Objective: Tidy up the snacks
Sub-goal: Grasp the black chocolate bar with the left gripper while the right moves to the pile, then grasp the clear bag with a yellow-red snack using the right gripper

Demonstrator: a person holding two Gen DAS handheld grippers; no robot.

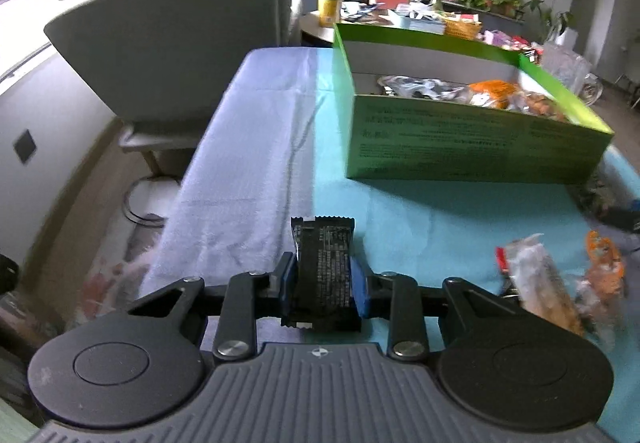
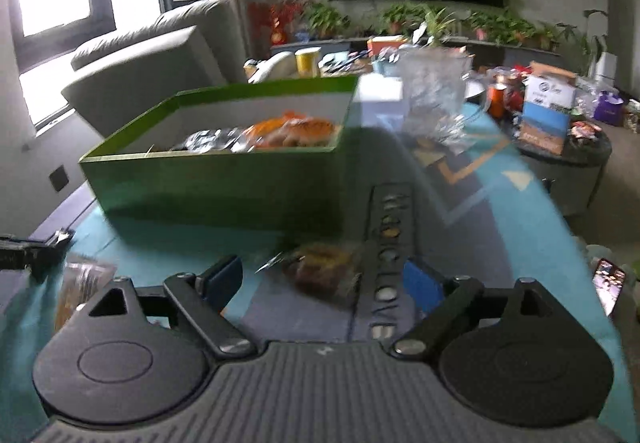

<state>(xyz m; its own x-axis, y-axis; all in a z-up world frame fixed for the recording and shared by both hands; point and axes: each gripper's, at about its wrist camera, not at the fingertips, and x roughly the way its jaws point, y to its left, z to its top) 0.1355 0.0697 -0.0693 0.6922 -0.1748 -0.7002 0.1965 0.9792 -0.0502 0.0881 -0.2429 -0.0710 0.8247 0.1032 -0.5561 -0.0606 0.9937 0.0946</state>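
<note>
My left gripper [image 1: 323, 275] is shut on a black snack bar wrapper [image 1: 322, 263], its blue pads pressing both long sides; the bar lies lengthwise over the blue-and-teal cloth. Ahead to the right stands a green open box [image 1: 460, 147] with several snack packs inside. Loose packs lie at the right: a clear cracker pack [image 1: 540, 279] and an orange pack [image 1: 604, 255]. In the right wrist view my right gripper [image 2: 324, 279] is open, its blue pads apart. A brown pastry pack [image 2: 324, 271] lies on the cloth just beyond and between them, untouched. The green box [image 2: 224, 179] stands behind it.
A grey armchair [image 1: 168, 27] stands past the table's far left edge. A round side table [image 2: 560, 147] crowded with boxes and packets stands at the right, a clear plastic bag [image 2: 432, 95] behind the green box. A phone [image 2: 610, 283] lies at the right edge.
</note>
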